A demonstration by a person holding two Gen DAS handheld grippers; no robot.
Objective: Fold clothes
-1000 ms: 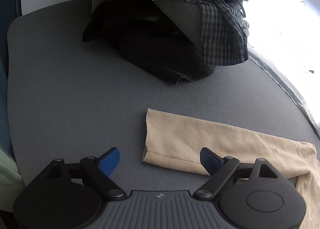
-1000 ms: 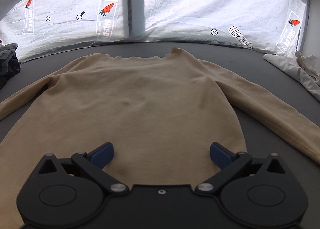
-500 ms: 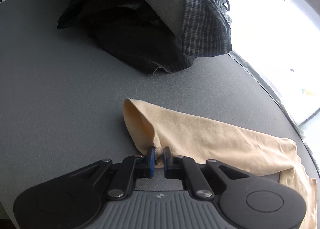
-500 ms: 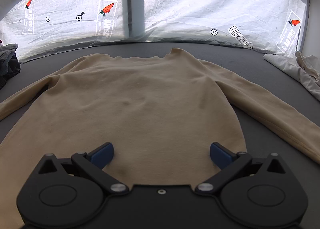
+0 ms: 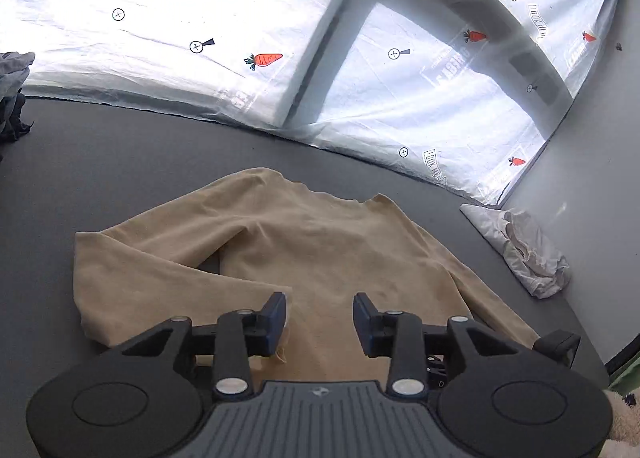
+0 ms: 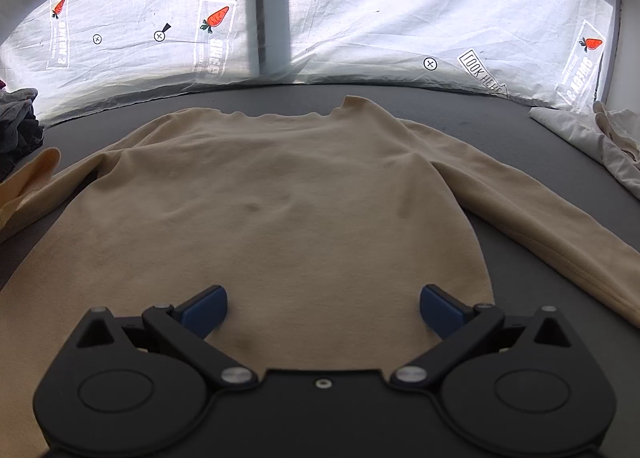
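A beige long-sleeved sweater lies flat on the grey table, neck toward the window. In the left wrist view the sweater has its left sleeve folded in across the body, cuff by my left gripper. That gripper is open just above the cuff, which hangs by its left finger. My right gripper is open and empty over the sweater's hem. The right sleeve lies stretched out to the right.
A crumpled white garment lies at the table's right by the wall; it also shows in the right wrist view. A dark clothes pile sits at far left. Plastic-covered windows line the table's far edge.
My left gripper shut on the left sleeve's cuff, carried it right over the sweater's body, and has opened. The right gripper has not moved.
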